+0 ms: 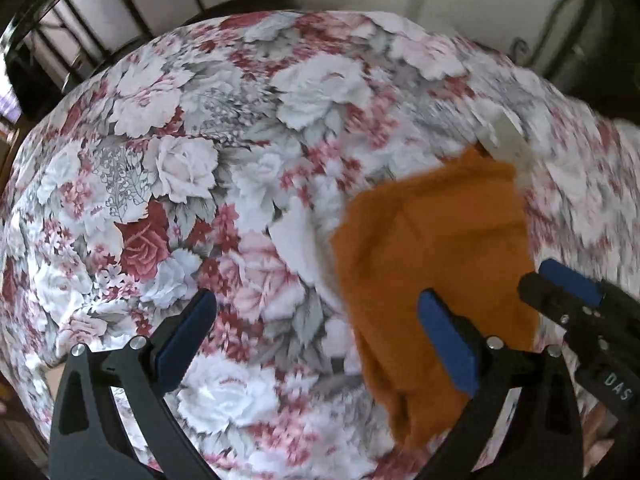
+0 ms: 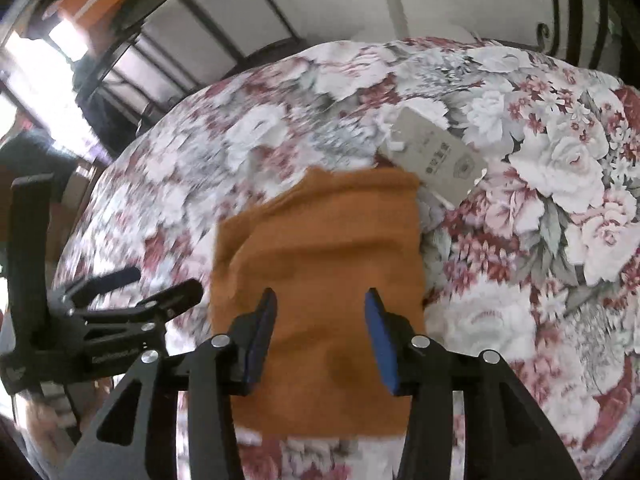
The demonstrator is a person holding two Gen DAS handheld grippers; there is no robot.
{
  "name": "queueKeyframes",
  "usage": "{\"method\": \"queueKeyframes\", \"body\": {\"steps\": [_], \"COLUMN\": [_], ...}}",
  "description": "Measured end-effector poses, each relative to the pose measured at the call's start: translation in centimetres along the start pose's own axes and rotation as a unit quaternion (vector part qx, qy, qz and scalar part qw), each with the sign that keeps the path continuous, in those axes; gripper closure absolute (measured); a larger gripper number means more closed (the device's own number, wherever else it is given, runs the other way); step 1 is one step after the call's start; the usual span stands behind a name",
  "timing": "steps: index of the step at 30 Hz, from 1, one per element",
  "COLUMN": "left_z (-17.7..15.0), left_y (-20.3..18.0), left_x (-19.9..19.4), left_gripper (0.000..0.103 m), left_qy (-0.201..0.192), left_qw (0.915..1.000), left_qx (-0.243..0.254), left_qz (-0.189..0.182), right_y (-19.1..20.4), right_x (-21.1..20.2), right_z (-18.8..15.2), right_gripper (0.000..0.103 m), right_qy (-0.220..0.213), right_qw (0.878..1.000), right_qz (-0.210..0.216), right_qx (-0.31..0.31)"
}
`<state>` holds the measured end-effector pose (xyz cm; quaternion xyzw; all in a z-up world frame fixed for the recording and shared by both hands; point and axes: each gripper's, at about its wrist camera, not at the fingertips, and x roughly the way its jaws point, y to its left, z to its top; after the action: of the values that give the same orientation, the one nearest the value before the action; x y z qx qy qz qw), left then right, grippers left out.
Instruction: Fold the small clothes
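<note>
Orange cloth (image 2: pixel 320 264) folded flat on floral sheet (image 2: pixel 540 208), directly under and ahead of right hand-held gripper (image 2: pixel 320 336). Right jaws parted, pads clear of fabric, nothing gripped. Paper tag (image 2: pixel 436 160) sticking out from cloth's far right corner, beyond right hand-held gripper. Left hand-held gripper (image 1: pixel 316 340) spread wide and released, empty, over bare sheet; cloth just beside its right finger (image 1: pixel 448 344). Dark metal rails (image 2: pixel 224 24) past far edge of sheet.
</note>
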<state>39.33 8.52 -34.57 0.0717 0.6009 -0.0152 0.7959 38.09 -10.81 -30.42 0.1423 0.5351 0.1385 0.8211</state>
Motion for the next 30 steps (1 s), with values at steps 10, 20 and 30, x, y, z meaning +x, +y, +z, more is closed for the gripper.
{"method": "queueKeyframes", "body": {"steps": [10, 20, 30], "left_z": [-6.4, -5.3, -3.9], "left_y": [-2.4, -2.5, -1.8], "left_x": [9.0, 5.2, 2.9], "left_gripper": [0.004, 0.004, 0.005], "left_qy": [0.108, 0.06, 0.024], "left_qw": [0.9909, 0.9944, 0.9975], "left_qx": [0.034, 0.018, -0.005], "left_qz": [0.073, 0.085, 0.066], "right_y": [-2.7, -1.0, -0.9], "right_x": [4.8, -0.4, 1.0], "right_z": [-6.4, -4.9, -2.0], "right_gripper": [0.051, 0.051, 0.051], "right_qy": [0.101, 0.027, 0.007], "right_qw": [0.992, 0.996, 0.999], "right_qz": [-0.075, -0.073, -0.036], "right_qx": [-0.025, -0.043, -0.013]}}
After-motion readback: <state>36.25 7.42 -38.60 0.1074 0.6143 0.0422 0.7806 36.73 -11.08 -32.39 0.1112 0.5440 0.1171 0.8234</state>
